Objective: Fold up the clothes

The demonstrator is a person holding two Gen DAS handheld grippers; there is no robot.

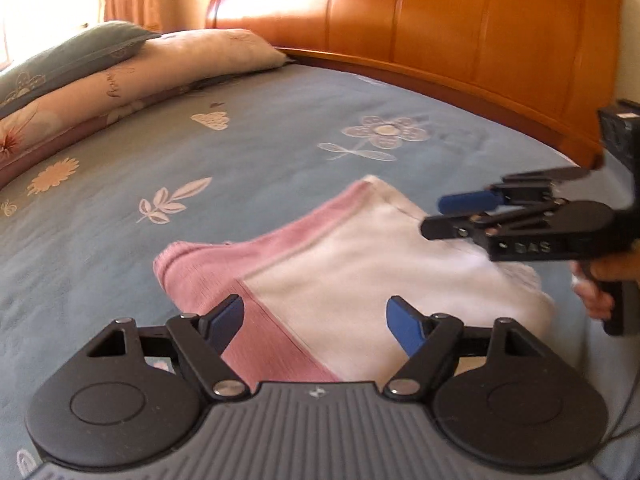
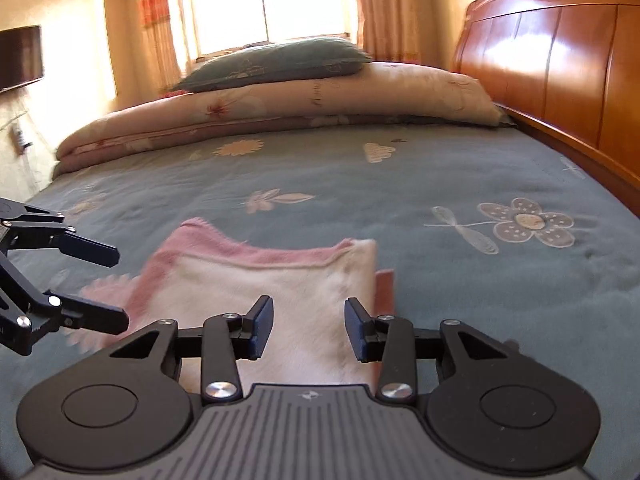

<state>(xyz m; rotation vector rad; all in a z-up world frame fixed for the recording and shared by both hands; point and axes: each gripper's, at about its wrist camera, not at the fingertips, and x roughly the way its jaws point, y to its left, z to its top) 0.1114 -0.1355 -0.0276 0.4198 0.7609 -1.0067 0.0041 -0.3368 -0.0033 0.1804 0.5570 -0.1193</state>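
A: Where is the garment?

B: The folded pink-and-white garment [image 1: 360,276] lies flat on the bed's blue flowered sheet [image 1: 248,152], near the near edge, with the wooden headboard [image 1: 440,28] to the right in the left wrist view. Its pink band runs along the far and left sides, and the white part fills the middle.

A: And the left gripper [image 1: 316,322]?

B: Released, its jaws spread wide. The blue pads sit above the near edge of the garment, one over the pink strip and one over the white. Nothing is between them; whether they touch the cloth I cannot tell.

A: The right gripper [image 2: 309,330]?

B: Also released, though spread less widely. In its own view it hovers over the white part of the garment [image 2: 280,280], gripping nothing. From the left wrist view the right gripper [image 1: 434,216] comes in from the right, over the garment's far right corner, with a hand [image 1: 600,284] on its handle.

A: Anything else on the bed?

B: A rolled cream quilt [image 2: 280,108] with a grey-blue pillow [image 2: 276,62] on top lies at the far end, well apart from the garment, below a bright window [image 2: 264,0].
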